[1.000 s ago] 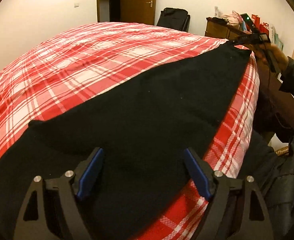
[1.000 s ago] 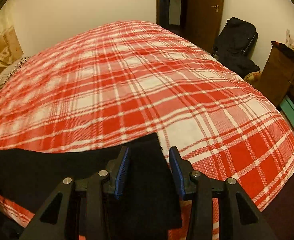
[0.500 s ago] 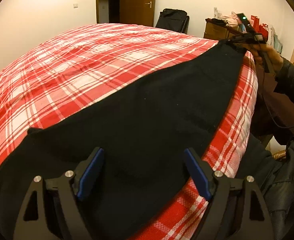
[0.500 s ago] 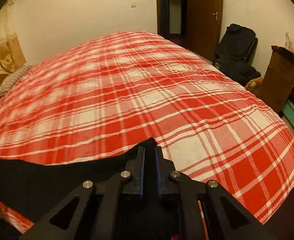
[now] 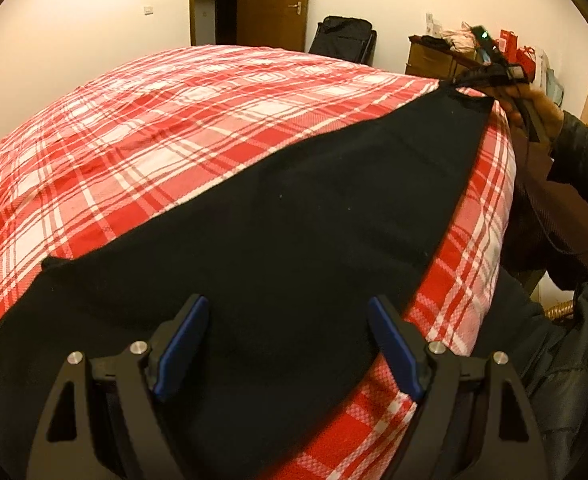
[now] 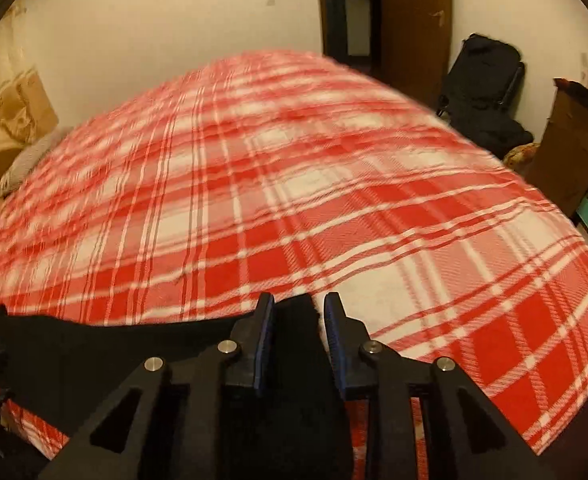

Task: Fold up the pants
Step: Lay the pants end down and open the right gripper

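Pants (image 5: 294, 208) are lying flat along the bed (image 5: 174, 120) edge; right hand-held gripper (image 6: 298, 320), jaws just reopening around the cuff, pads clear; left hand-held gripper (image 5: 286, 340) hovering wide apart over the waist; next likely needs re-clamping.

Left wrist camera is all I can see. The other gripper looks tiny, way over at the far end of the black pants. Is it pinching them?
Observer: Not right now. In the right wrist view, the right gripper has just been opening. The end of the black pants sits between its jaws, and there is a gap beside the right-hand pad.
Operator: Is there anything else on the bed over there?
Observer: Yes, a pale pillow lies at the far left edge of the plaid bedspread.
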The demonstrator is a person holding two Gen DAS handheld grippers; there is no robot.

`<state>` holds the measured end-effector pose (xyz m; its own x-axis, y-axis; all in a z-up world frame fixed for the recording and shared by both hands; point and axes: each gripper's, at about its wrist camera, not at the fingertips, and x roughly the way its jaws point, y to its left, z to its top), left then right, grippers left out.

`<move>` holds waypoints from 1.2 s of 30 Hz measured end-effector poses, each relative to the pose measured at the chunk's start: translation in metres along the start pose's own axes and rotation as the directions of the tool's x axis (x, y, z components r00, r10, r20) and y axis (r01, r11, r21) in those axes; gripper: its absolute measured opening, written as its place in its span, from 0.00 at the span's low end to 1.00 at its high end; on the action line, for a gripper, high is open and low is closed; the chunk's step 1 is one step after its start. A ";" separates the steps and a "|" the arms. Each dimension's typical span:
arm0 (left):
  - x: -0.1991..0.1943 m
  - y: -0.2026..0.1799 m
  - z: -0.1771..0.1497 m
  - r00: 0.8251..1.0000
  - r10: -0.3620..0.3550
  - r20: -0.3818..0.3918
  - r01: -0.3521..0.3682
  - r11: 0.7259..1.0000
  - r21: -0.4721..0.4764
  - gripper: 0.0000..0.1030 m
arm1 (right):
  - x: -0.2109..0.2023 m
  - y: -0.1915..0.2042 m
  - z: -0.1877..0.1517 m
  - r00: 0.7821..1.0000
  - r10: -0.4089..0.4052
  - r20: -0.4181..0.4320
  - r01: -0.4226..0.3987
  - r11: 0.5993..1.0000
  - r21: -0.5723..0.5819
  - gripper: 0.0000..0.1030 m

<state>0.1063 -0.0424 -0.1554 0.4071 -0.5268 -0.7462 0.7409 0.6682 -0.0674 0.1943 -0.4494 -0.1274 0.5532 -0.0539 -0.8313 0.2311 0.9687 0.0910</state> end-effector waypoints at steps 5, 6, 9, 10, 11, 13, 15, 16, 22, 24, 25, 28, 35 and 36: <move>-0.002 -0.001 0.000 1.000 0.005 0.002 -0.005 1.000 0.004 0.82 | -0.006 0.011 -0.001 0.998 -0.054 0.042 0.056 0.998 -0.038 0.06; -0.002 0.000 0.000 1.000 0.006 0.000 -0.006 1.000 0.004 0.82 | -0.011 0.011 0.000 0.997 -0.049 0.060 0.051 0.998 -0.032 0.06; -0.002 0.002 0.000 1.000 0.010 -0.001 -0.010 1.000 -0.002 0.82 | -0.022 0.012 0.005 0.992 -0.054 0.117 0.058 0.998 -0.031 0.05; -0.002 0.003 0.000 1.000 0.010 -0.001 -0.010 1.000 -0.006 0.82 | -0.021 0.012 0.006 0.991 -0.057 0.121 0.060 0.998 -0.027 0.05; -0.001 0.004 0.000 1.000 0.012 0.000 -0.012 1.000 -0.011 0.82 | -0.018 0.011 0.007 0.992 -0.055 0.116 0.058 0.998 -0.025 0.05; -0.001 0.005 0.000 1.000 0.013 0.003 -0.013 1.000 -0.019 0.82 | -0.004 0.007 0.007 0.994 -0.067 0.085 0.069 0.997 -0.029 0.05; -0.001 0.004 -0.001 1.000 0.010 0.004 -0.010 1.000 -0.021 0.82 | 0.010 -0.002 0.004 0.997 -0.052 0.051 0.053 0.998 -0.018 0.06; -0.001 0.003 -0.001 1.000 0.009 0.006 -0.009 1.000 -0.018 0.82 | 0.010 -0.006 0.002 0.998 -0.033 0.057 0.033 0.999 0.002 0.08; -0.003 0.001 -0.003 1.000 0.005 0.011 -0.004 1.000 -0.014 0.82 | -0.024 -0.019 -0.008 0.994 -0.038 0.100 0.031 0.997 0.067 0.48; -0.002 0.003 -0.003 1.000 0.009 0.014 -0.009 1.000 -0.026 0.82 | -0.040 -0.018 -0.016 0.994 -0.038 0.104 0.030 0.997 0.069 0.48; -0.002 0.004 -0.003 1.000 0.009 0.016 -0.008 0.999 -0.033 0.82 | -0.049 -0.016 -0.021 0.993 -0.045 0.110 0.037 0.997 0.067 0.48; -0.002 0.005 -0.002 1.000 0.009 0.023 -0.008 0.999 -0.048 0.82 | -0.067 -0.007 -0.038 0.994 -0.024 0.108 0.019 0.999 0.046 0.48; -0.001 0.004 0.000 0.999 0.024 0.022 -0.023 0.999 -0.040 0.82 | -0.064 0.007 -0.070 0.987 -0.142 0.069 0.144 0.989 -0.029 0.11; -0.001 0.003 0.001 0.999 0.030 0.020 -0.029 0.999 -0.037 0.82 | -0.066 0.006 -0.070 0.986 -0.143 0.081 0.145 0.989 -0.026 0.09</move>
<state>0.1087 -0.0401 -0.1544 0.4394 -0.5172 -0.7344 0.7086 0.7021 -0.0705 0.1030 -0.4228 -0.1105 0.5773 -0.2111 -0.7888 0.2878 0.9566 -0.0453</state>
